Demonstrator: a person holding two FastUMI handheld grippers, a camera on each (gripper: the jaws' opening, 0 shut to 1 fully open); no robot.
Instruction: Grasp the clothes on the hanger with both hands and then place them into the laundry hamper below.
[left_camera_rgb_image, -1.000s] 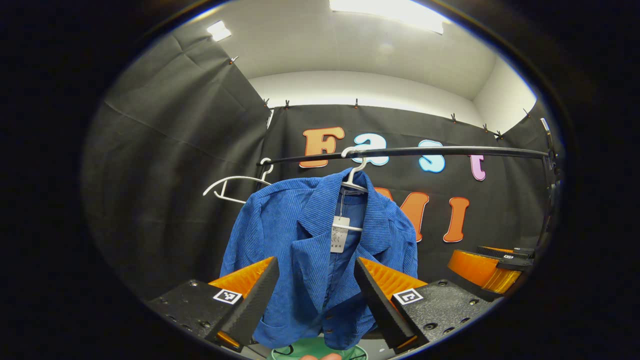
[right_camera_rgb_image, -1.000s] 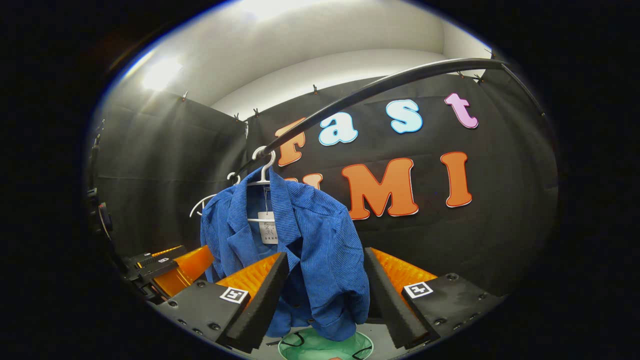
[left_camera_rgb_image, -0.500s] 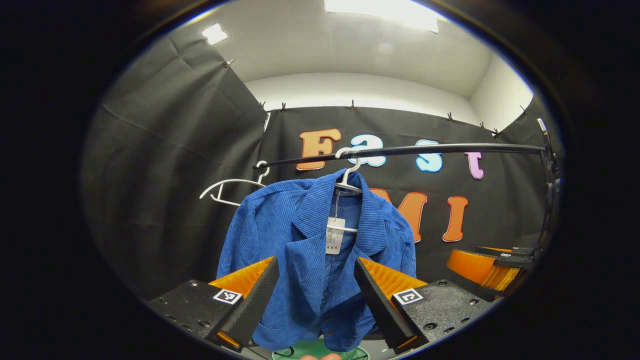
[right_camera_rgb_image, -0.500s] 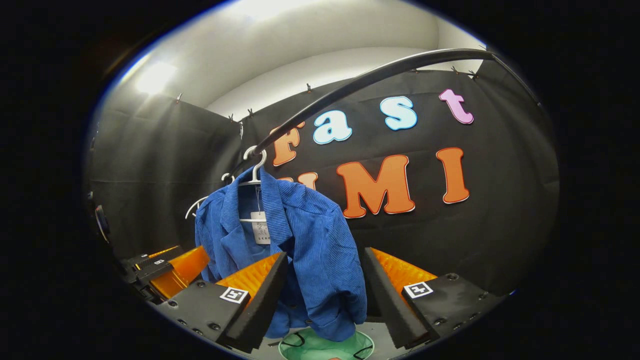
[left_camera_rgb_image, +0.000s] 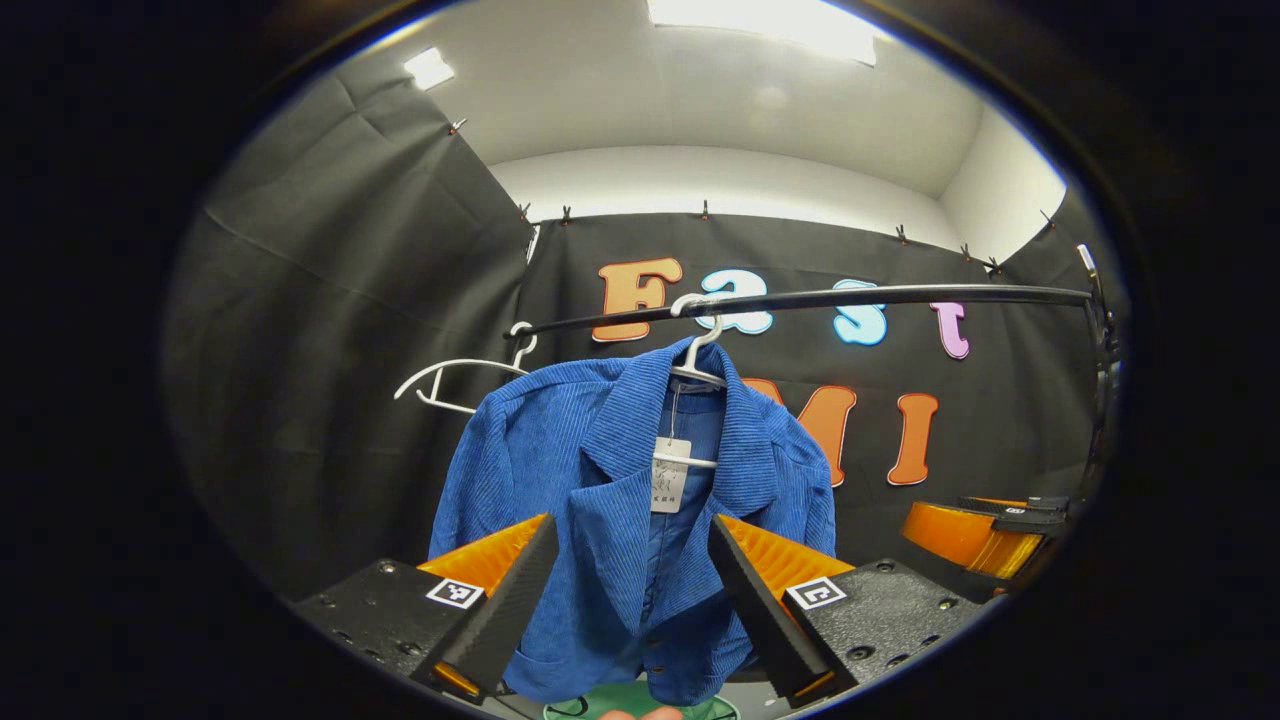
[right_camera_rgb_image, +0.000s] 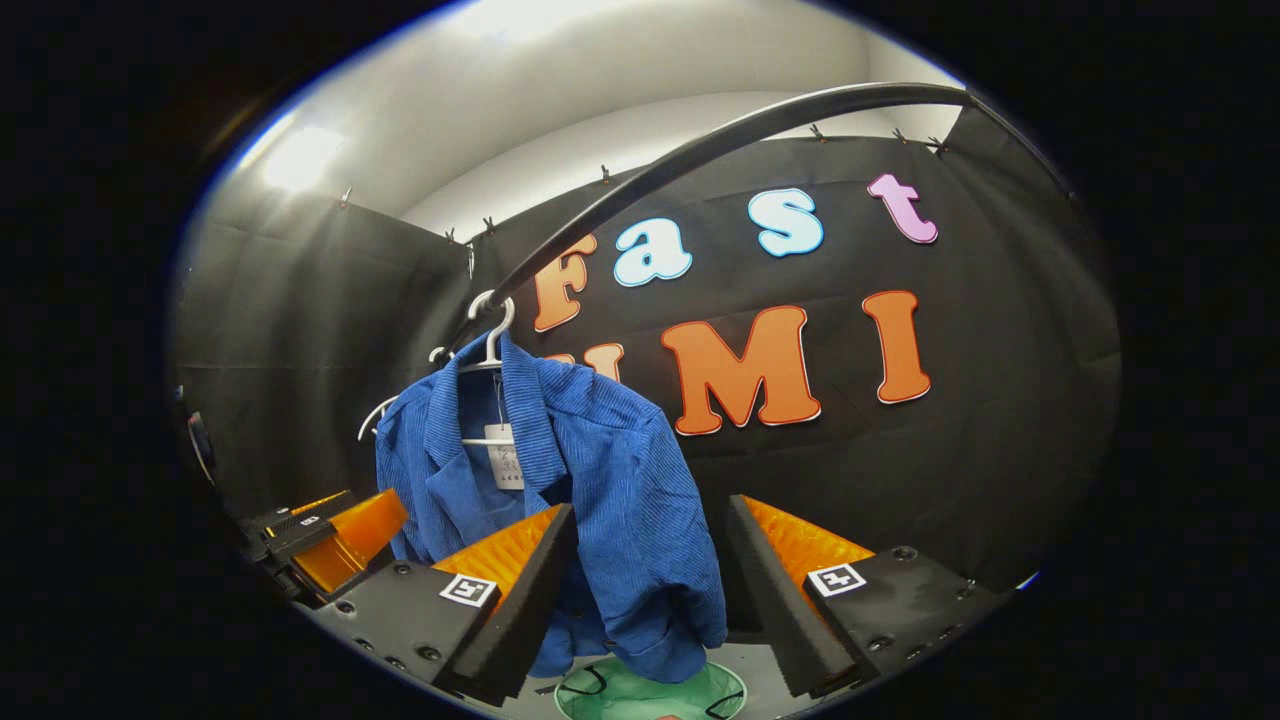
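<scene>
One blue jacket (left_camera_rgb_image: 640, 510) hangs on a white hanger (left_camera_rgb_image: 697, 362) from the rail (left_camera_rgb_image: 850, 297) at centre frame, above the green hamper (right_camera_rgb_image: 650, 692) at the bottom edge. It looks soft, light and limp; the shoulders seem the best hold. Left gripper (left_camera_rgb_image: 632, 590) and right gripper (right_camera_rgb_image: 648, 590) stand wide, touching nothing.

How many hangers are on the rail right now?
2. One white hanger carries the blue jacket near the middle of the black rail. An empty white hanger hangs at the rail's left end. Any others behind the jacket would be hidden.
</scene>
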